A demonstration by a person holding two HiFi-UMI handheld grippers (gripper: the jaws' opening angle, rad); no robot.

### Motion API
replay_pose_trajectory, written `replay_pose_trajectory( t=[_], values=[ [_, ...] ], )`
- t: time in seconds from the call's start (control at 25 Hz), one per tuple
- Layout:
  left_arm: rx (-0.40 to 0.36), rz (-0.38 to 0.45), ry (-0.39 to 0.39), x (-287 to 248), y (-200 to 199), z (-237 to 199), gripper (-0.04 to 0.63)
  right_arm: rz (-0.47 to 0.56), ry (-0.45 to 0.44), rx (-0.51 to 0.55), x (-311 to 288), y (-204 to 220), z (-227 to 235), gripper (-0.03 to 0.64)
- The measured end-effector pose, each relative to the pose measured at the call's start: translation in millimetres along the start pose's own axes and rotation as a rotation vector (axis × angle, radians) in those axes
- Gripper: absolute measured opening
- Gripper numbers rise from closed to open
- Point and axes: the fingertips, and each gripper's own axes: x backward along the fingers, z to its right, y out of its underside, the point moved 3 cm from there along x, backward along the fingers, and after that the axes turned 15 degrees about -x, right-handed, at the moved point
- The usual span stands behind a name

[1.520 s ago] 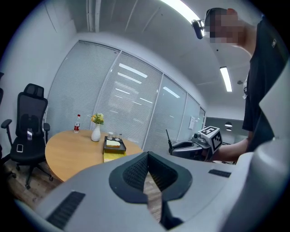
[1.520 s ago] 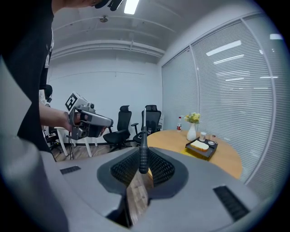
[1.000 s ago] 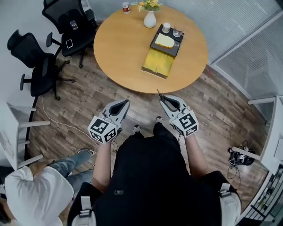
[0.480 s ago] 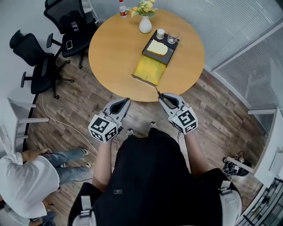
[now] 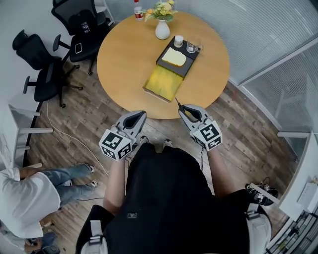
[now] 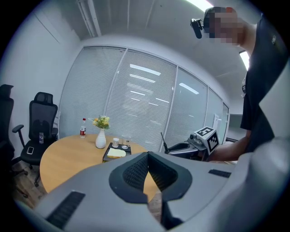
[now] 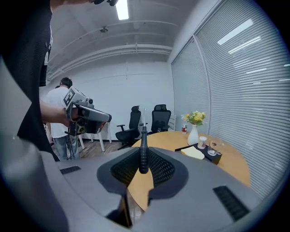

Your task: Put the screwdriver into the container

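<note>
My right gripper [image 5: 183, 108] is shut on a screwdriver [image 7: 143, 153] with a black ribbed handle. Its thin shaft [image 5: 177, 103] points forward towards the round wooden table [image 5: 124, 54]. My left gripper [image 5: 138, 115] is held beside it, shut with nothing between its pads [image 6: 136, 171]. Both hang in the air just short of the table's near edge. On the table lies a yellow rectangular container [image 5: 162, 82], and it adjoins a black tray [image 5: 164, 61] that bears a pale pad and two cups. The same tray [image 7: 213, 156] shows in the right gripper view.
A white vase of flowers [image 5: 162, 29] and a small bottle [image 5: 137, 9] stand at the table's far side. Black office chairs [image 5: 39, 64] stand at the left. A person in a white top [image 5: 22, 198] is at the lower left. Glass walls with blinds [image 5: 278, 54] close the right side.
Both grippers have moved forward together towards the table, whose near edge now lies just ahead of them. The screwdriver stays gripped. The person at the lower left has shifted further left.
</note>
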Motion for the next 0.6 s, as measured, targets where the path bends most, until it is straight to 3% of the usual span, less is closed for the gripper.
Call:
replay_pose_trajectory(
  t=[0.4, 0.6],
  values=[
    [-0.004, 0.016, 0.029, -29.9, -8.1, -36.4, 0.005, -0.018, 0.023, 0.005, -27.6, -13.5, 26.8, 0.058],
    [-0.016, 0.026, 0.042, -38.8, -14.8, -68.3, 0.005, -0.103, 0.073, 0.053, -57.0, -2.4, 48.8, 0.058]
  ],
)
